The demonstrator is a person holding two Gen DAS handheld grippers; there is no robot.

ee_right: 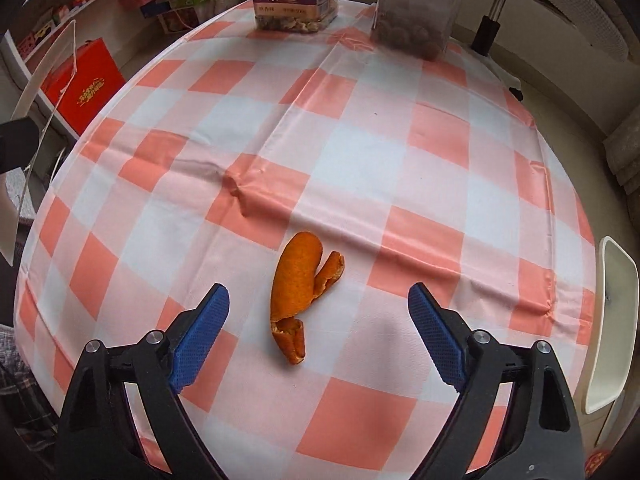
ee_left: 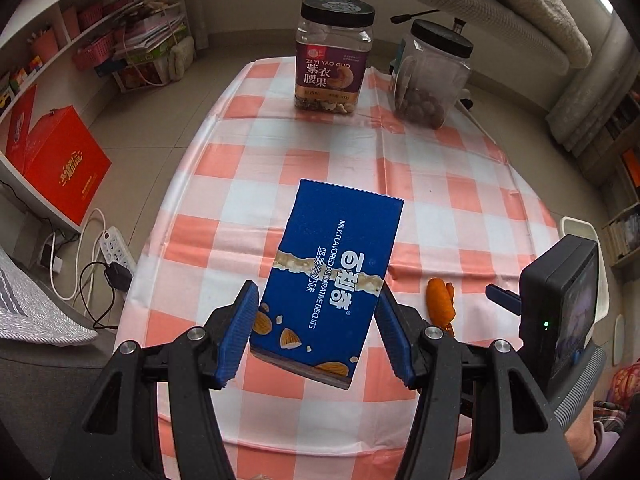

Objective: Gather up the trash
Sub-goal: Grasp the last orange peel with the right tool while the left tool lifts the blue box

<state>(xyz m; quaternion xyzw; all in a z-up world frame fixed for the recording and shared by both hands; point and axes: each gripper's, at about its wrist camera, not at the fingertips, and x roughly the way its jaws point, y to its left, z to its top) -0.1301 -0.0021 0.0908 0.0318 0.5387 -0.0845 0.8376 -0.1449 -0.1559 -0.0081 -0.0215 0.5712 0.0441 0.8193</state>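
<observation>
**Ana:** Box first. What has the left gripper [ee_left: 316, 312] got?

**Ben:** A blue biscuit box [ee_left: 328, 280], lifted off the checked tablecloth [ee_left: 440, 200]. Both blue pads press its long sides near the lower end, and it tilts a little.

**Ana:** And the right gripper [ee_right: 318, 334]?

**Ben:** Jaws apart, nothing held. It hangs over the orange peel [ee_right: 302, 288], which lies flat on the cloth between the two fingers, touching neither.

**Ana:** Where is the peel from the left camera?

**Ben:** Just right of the box, partly hidden behind the gripper's finger.

**Ana:** Anything else on the table?

**Ben:** At the far edge, a cashew jar [ee_left: 332, 60] with a black lid, and beside it a clear jar [ee_left: 432, 76] of round brown nuts.
</observation>
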